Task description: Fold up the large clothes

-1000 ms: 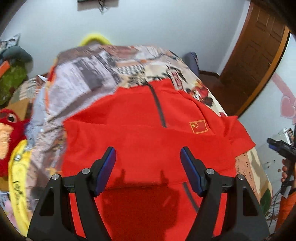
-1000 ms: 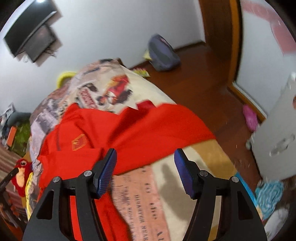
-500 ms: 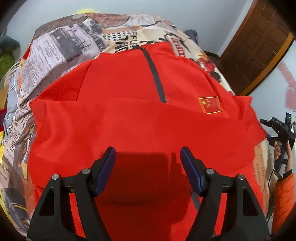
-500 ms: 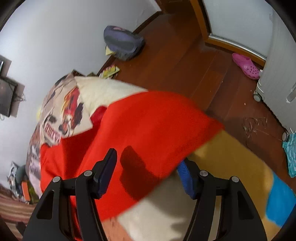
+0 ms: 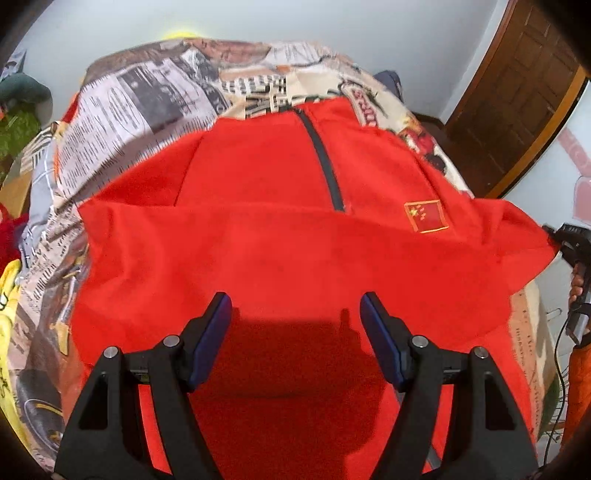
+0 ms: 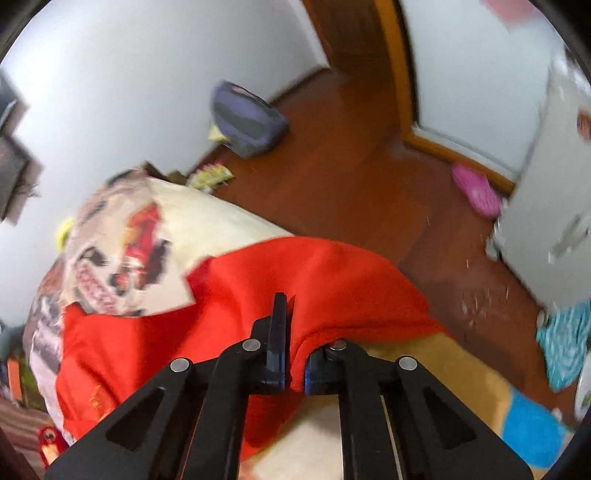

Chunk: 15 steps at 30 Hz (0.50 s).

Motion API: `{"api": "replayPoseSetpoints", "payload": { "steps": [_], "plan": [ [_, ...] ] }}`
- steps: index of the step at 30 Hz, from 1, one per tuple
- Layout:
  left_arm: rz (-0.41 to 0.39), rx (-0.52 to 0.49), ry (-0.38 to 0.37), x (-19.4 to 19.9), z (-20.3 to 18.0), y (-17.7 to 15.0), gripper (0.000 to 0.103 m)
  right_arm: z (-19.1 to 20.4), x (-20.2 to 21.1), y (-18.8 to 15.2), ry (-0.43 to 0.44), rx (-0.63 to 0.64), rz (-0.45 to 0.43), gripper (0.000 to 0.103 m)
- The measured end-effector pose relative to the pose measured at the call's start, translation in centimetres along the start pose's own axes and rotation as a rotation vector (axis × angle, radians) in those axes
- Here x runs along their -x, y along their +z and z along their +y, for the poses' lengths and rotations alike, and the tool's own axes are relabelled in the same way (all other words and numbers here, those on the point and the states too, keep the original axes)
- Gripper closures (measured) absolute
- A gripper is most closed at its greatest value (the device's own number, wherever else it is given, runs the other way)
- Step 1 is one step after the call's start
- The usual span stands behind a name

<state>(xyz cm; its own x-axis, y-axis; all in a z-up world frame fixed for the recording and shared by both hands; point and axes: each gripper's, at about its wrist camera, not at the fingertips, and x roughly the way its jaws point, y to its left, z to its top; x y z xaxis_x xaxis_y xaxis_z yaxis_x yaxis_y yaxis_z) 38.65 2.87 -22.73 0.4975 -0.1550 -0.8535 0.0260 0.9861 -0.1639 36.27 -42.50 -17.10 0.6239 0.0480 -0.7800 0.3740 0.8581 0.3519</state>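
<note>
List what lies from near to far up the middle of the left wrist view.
Left gripper → red jacket → its dark zipper → newspaper-print bedcover → white wall.

walls: plain white [image 6: 122, 85], nothing fancy
floor: reddish-brown wood [image 6: 354, 173], a bit scuffed
door: dark wooden panel door [image 5: 517, 92], orange-ish frame
bed: newspaper-print bedspread [image 5: 147, 110]
floor clutter: grey-purple backpack [image 6: 247, 122] by the wall, pink slipper [image 6: 476, 190]
cabinet: white one [image 6: 554, 206] beside the slipper
</note>
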Motion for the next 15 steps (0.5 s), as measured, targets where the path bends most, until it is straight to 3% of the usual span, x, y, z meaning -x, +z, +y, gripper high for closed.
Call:
{"api": "replayPoseSetpoints", "payload": {
  "steps": [4, 8, 11, 15],
  "plan": [
    [-0.042, -0.018, -0.002, 2.7, -0.3, -0.1, 0.032, 5.6, 5.2, 0.2, 0.077, 0.183, -0.126, 0.097],
    [-0.070, -0.017, 0.005, 4.9, -0.1, -0.5, 0.032, 12.1, 9.6, -1.2, 0.231, 0.351, -0.197, 0.097],
    [-0.083, -0.006, -0.002, 6.2, 0.6, -0.8, 0.032, 16.1, 10.7, -3.0, 0.316, 0.426, -0.180, 0.097],
    [-0.099, -0.001, 0.000, 7.6, 1.7, -1.5, 0.032, 20.7, 9.6, -6.8, 0.382, 0.530, -0.089, 0.097]
  ]
}}
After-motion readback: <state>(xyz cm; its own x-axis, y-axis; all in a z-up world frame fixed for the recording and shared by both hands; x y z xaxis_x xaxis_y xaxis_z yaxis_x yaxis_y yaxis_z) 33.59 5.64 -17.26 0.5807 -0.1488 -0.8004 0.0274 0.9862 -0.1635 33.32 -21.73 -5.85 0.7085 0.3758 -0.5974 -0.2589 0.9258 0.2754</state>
